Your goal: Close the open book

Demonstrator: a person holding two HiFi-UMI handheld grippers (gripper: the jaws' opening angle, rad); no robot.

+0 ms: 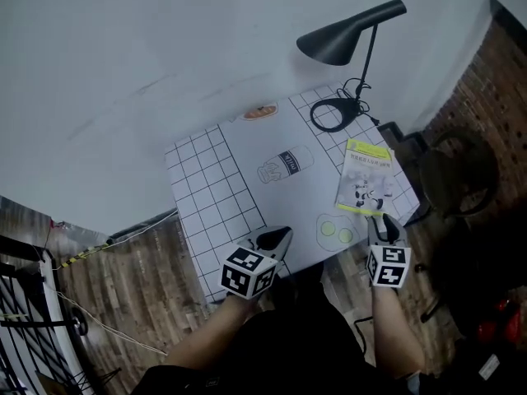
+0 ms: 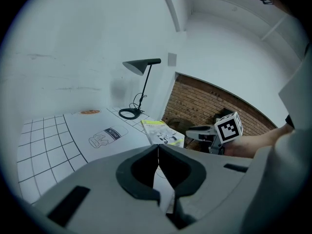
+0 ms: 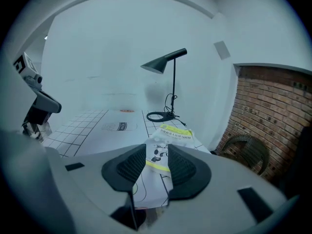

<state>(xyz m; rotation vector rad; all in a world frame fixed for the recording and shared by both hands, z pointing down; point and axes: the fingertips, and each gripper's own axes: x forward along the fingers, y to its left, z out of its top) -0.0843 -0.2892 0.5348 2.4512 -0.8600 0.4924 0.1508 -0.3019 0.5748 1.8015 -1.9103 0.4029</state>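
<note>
Head view, surface: a white mat with a black grid and printed pictures of a milk bottle and fried eggs covers the table top.
Head view, task item: a thin paperback book with a white and yellow-green cover lies closed, cover up, flat on the right part of the mat, close to its right edge.
Head view, lamp: a black metal desk lamp with a ring base stands at the far right corner of the mat, beyond the book.
Head view, left gripper: the grey left gripper with a marker cube is held over the near edge of the mat, well to the left of the book.
Head view, right gripper: the grey right gripper with a marker cube is held at the near right of the mat, just beside the book's near right corner.
Left gripper view, jaws: clenched; the tips of the left gripper meet, with nothing between them.
Left gripper view, task item: the book lies closed on the mat, beyond the jaws and slightly right. The right gripper hangs just to its right.
Right gripper view, jaws: released; the ribbed black pads of the right gripper stand apart with a clear gap.
Right gripper view, task item: the book shows through that gap, lying flat beyond the pads; neither pad presses on it.
Right gripper view, surroundings: the lamp stands beyond the book, the left gripper is at the left edge, and a red brick wall and a dark wicker chair are at the right.
</note>
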